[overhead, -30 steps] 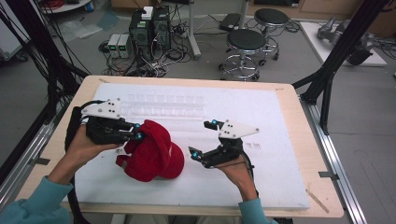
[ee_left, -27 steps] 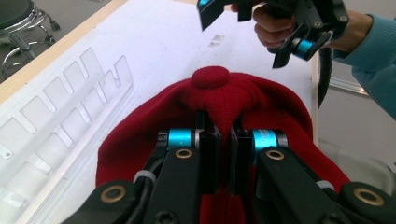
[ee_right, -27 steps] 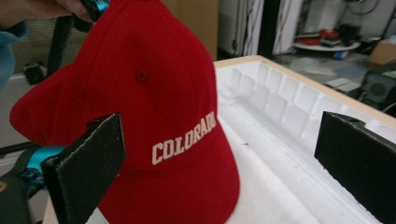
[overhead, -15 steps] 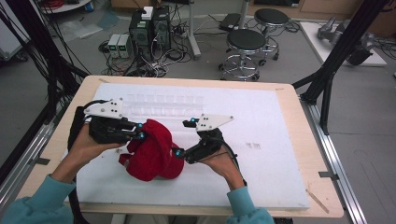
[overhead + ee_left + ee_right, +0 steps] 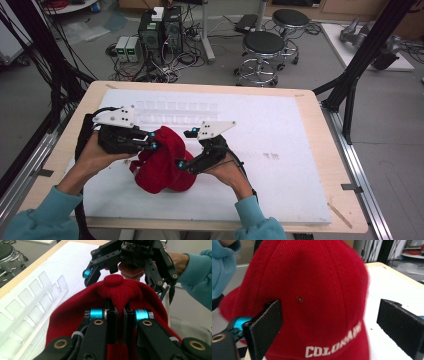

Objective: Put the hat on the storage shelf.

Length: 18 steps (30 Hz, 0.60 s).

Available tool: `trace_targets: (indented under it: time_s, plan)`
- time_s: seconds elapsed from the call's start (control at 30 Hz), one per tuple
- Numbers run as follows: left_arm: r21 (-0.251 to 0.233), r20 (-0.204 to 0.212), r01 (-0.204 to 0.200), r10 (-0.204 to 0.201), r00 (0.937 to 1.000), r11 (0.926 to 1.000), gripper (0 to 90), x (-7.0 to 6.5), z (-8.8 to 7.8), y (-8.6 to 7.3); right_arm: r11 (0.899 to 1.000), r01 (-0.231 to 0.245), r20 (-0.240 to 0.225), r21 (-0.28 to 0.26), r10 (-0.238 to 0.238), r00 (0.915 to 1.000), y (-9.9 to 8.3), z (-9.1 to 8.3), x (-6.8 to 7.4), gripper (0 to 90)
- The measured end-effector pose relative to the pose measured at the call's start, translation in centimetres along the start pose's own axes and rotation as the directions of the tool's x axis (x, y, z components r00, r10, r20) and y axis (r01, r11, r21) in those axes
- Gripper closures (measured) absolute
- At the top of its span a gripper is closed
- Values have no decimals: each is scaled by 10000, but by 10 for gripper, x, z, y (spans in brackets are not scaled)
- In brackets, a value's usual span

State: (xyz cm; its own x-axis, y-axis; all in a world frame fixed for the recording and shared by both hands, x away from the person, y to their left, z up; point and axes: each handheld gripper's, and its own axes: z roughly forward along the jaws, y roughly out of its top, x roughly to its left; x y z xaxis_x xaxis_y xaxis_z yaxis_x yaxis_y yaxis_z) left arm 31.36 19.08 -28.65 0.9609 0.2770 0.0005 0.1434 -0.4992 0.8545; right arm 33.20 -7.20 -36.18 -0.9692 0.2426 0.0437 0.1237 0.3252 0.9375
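Tool work first: the left tool [image 5: 152, 145] has its jaws pinched tight on a fold of the red cap [image 5: 162, 162], seen from its own camera as two black pads squeezed together on the corduroy just below the cap's top button [image 5: 113, 280]. That cap sits on the white mat [image 5: 280, 190] covering the worktop [image 5: 320, 115], toward the near left, bunched up between the two hands. The right tool [image 5: 186, 150] has come in from the right and now stands at the cap's right side; its jaws have just been easing inward but are well apart, and in the right gripper view the crown with its white "COLORA..." lettering [image 5: 332, 347] lies between the pads without either one pressing on it. A clear plastic rack [image 5: 172, 111] lies flat on the mat just beyond the cap, untouched. To my eye the step in hand is getting a second hold, the left side anchoring the cloth while the right lines up on the crown. What comes next seems to call for the right jaws to go on shutting until they bite a fold of fabric, not just skim the rounded crown, with the left keeping steady tension so the cap does not slide away on the smooth mat.
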Motion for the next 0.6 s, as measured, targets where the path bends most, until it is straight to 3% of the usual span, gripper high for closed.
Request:
trace_targets:
  time_s: [0.03,0.1,0.27,0.6]
  plan:
    - [37,14,-52,52,10000,10000,856,0,0,1,10000,0,-13,1,0,10000,0,1,0,67]
    - [59,-4,-74,74,10000,10000,856,0,2,1,10000,37,-229,-8,-37,9997,0,2,0,177]
    - [59,-61,-78,78,10000,10000,856,0,4,3,9997,246,-38,-21,-246,9997,2,2,2,328]
    - [90,-120,-207,208,9997,9997,855,-1,6,3,9992,369,-234,132,-366,9991,2,2,2,661]
